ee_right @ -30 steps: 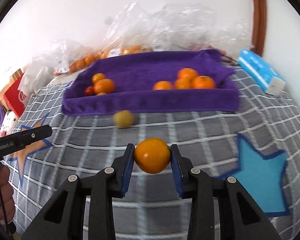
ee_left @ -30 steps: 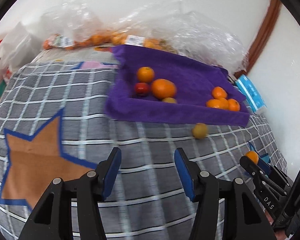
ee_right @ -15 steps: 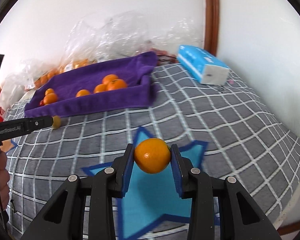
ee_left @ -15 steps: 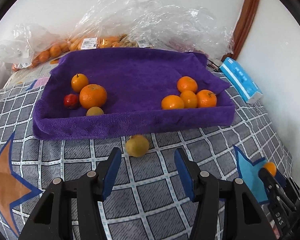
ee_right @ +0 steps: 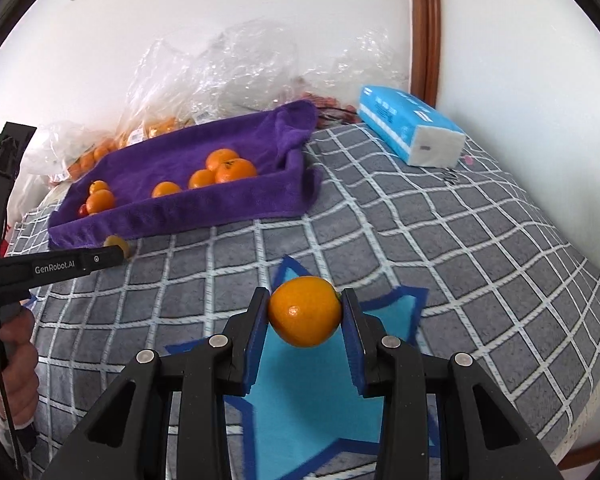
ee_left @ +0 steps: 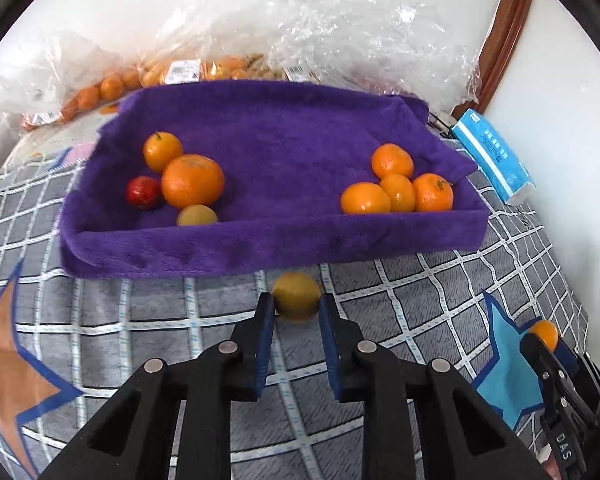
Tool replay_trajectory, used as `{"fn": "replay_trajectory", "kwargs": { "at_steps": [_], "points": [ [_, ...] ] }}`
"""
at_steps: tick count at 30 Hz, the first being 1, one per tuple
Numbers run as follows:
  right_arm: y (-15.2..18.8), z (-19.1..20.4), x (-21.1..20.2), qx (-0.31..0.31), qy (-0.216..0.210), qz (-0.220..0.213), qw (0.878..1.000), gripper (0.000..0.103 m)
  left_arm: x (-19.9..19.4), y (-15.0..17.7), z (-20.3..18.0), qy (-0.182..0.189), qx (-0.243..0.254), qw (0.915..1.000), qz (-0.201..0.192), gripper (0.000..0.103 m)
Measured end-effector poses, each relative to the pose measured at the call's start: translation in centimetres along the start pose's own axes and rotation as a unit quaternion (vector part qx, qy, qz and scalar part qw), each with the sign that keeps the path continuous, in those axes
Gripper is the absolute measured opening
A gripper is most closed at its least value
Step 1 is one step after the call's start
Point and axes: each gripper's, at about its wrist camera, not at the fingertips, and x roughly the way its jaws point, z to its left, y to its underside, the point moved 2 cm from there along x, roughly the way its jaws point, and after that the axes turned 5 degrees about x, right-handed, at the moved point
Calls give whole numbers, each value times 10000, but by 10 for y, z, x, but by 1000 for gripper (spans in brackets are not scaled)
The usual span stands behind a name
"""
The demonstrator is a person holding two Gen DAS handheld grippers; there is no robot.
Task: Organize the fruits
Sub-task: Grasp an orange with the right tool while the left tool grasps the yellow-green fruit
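Nearest: a small orange (ee_right: 304,311) is being clamped between the pads of the right gripper (ee_right: 305,312), held above the blue star patch (ee_right: 324,392) on the grid blanket (ee_right: 440,240).

The yellow-green fruit (ee_left: 296,295) is being pinched by the left gripper (ee_left: 296,310), jaws closed onto its sides. It is being kept low, just beside the near wall of the purple towel-lined tray (ee_left: 268,246); whether it is off the blanket cannot be told.

Progress, judged: sorting is being done by kind and is mostly finished. Two fruits are being held outside the tray; both are left to place.

Count in the tray, left group: one big orange (ee_left: 192,181), one smaller orange (ee_left: 162,151), one red fruit (ee_left: 142,192), one yellow-green fruit (ee_left: 197,215). Right group: four mandarins (ee_left: 396,184), touching.

Far: bagged oranges (ee_left: 100,92) under clear plastic and one tissue pack (ee_right: 410,132) are being left alone.
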Motion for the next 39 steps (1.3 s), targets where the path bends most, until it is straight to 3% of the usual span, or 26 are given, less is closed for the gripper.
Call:
{"fn": "replay_trajectory", "kwargs": {
  "at_steps": [4, 7, 13, 17, 22, 27, 33, 39],
  "points": [
    [-2, 11, -3, -13, -86, -23, 10000, 36, -17, 2, 12, 13, -42, 9999, -113, 19],
    [-5, 17, -8, 48, -195, -58, 9998, 36, -29, 5, 20, 7, -80, 9998, -182, 7],
    [-6, 27, -14, -11, -280, -94, 9996, 36, -36, 12, 34, 145, -271, 9993, -191, 7],
    [-7, 26, -10, -14, -301, -63, 9995, 36, -25, 12, 35, 251, -318, 9992, -29, 27],
    [-8, 25, -3, -4, -300, -41, 9995, 36, -4, 16, 39, 149, -395, 9989, 223, 27],
    [-7, 25, 5, 39, -344, 12, 9994, 36, -7, 15, 40, 484, -488, 9975, 170, 27],
    [-7, 27, 9, 17, -380, 25, 9993, 36, -18, 15, 22, 728, -241, 9970, 56, 27],
    [-4, 25, 6, -10, -373, -11, 9993, 36, -7, 26, 3, 783, 3, 9966, 271, 28]
  ]
}}
